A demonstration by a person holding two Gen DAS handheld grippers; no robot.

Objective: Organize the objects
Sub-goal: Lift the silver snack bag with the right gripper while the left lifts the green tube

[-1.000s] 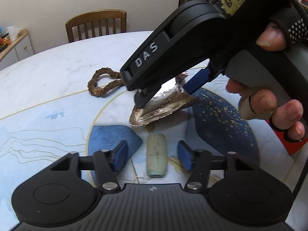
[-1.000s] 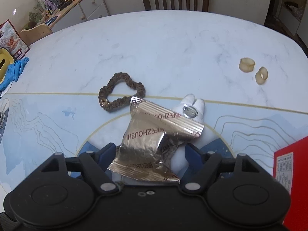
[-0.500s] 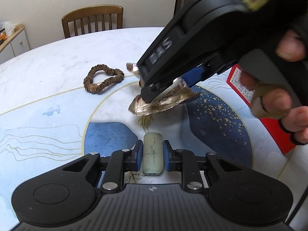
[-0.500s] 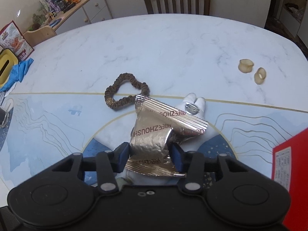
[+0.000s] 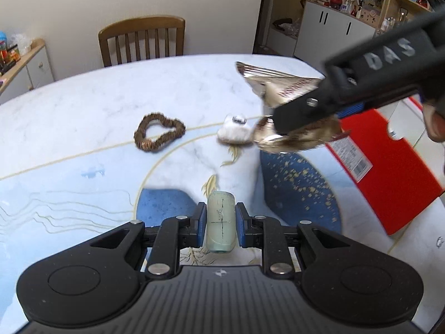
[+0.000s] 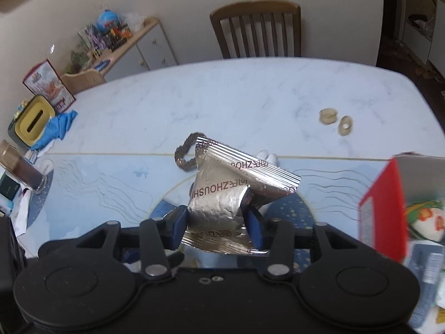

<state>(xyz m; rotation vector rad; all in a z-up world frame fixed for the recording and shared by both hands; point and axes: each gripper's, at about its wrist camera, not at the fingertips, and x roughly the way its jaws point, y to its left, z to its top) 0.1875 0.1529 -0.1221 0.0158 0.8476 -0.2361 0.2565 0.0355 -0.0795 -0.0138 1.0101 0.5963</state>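
My left gripper [image 5: 221,220] is shut on a pale green oblong eraser-like block [image 5: 221,222] and holds it low over the table. My right gripper [image 6: 217,222] is shut on a shiny foil snack packet [image 6: 233,186] and holds it up above the table; the packet also shows in the left wrist view [image 5: 281,91], at the upper right. A brown scrunchie [image 5: 158,135] and a small white object with a metal clip [image 5: 235,132] lie on the table beyond.
A red box [image 5: 389,167] lies at the table's right; its open side shows in the right wrist view [image 6: 400,200]. Two tan rings [image 6: 335,119] sit far right. A jar [image 6: 19,171], yellow tin [image 6: 33,121] and blue cloth [image 6: 58,128] stand at the left. A chair [image 5: 141,41] is behind.
My left gripper closed on the green block. My right gripper closed on the foil packet and lifted it up and to the right, uncovering the white object.
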